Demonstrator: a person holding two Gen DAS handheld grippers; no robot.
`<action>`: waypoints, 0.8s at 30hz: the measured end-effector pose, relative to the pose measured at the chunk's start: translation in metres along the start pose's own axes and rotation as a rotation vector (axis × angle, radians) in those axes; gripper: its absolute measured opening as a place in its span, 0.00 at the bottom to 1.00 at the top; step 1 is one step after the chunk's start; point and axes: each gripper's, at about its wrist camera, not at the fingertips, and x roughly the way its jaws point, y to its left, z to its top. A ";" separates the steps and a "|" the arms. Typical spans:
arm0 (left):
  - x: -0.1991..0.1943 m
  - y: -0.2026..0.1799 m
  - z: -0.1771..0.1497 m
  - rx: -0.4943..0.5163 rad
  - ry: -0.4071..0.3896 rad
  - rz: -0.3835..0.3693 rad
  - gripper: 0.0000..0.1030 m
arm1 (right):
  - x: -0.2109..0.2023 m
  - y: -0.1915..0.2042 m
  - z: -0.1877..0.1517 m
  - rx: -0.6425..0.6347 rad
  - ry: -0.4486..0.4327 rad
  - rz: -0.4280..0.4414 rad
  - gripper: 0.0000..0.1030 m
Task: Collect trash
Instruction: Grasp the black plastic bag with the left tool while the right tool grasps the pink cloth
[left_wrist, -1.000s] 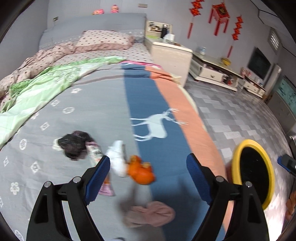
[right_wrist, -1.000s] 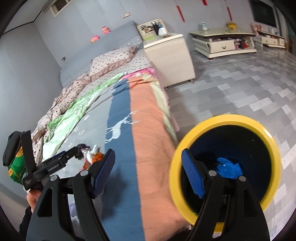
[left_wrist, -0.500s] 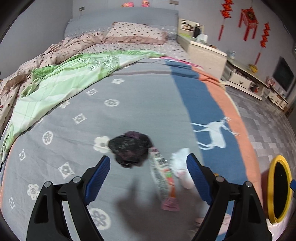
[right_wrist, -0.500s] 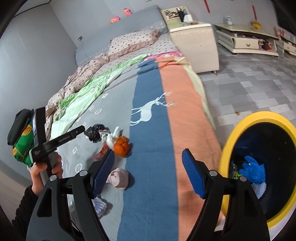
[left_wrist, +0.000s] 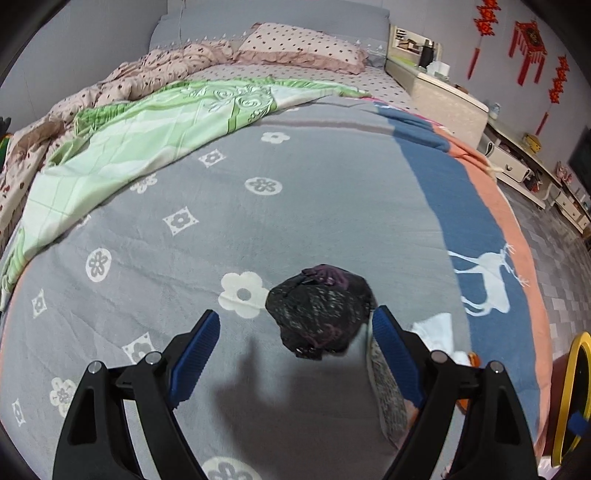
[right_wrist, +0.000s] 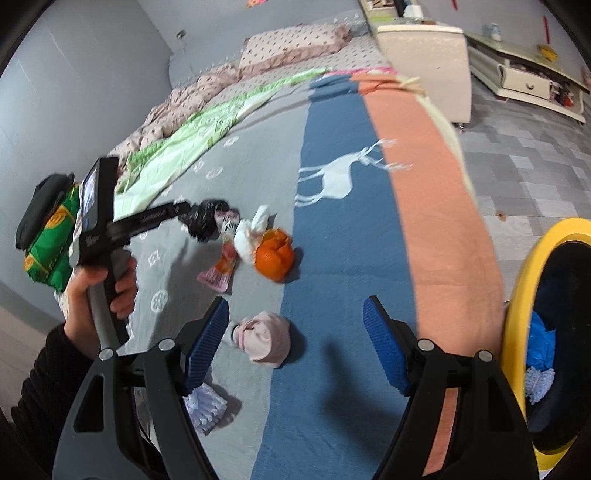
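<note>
**Left claw lined up on black bag; pickup step not yet made**

Bed (left_wrist: 314, 206), grey flower-print cover with blue deer band and orange edge, carries all the loose trash. Round yellow-rimmed bin (right_wrist: 517, 295) stands off the bed's orange side; inside it a blue crumpled piece (right_wrist: 539, 341) and a pale fringed bit, rest of its interior dark.

Left claw (left_wrist: 295, 356) wide, empty, crumpled black plastic bag (left_wrist: 319, 314) just ahead between its blue pads. Judged: approach to grasp; next move calls for easing forward, then closing on the bag.

Right claw (right_wrist: 295, 345) wide, empty, above the pink balled cloth (right_wrist: 264, 339).

Other trash near the bag: orange peel (right_wrist: 275, 254), white tissue wad (right_wrist: 251, 232), printed snack wrapper (right_wrist: 225, 258), pale lilac fringed scrap (right_wrist: 205, 404).
</note>
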 end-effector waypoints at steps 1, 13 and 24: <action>0.005 0.002 0.001 -0.010 0.005 -0.002 0.79 | 0.005 0.002 -0.001 -0.006 0.012 0.002 0.70; 0.042 0.010 0.007 -0.080 0.040 -0.033 0.79 | 0.050 0.021 -0.015 -0.056 0.099 0.013 0.70; 0.058 -0.008 0.000 -0.015 0.040 -0.097 0.56 | 0.078 0.032 -0.024 -0.101 0.161 0.009 0.66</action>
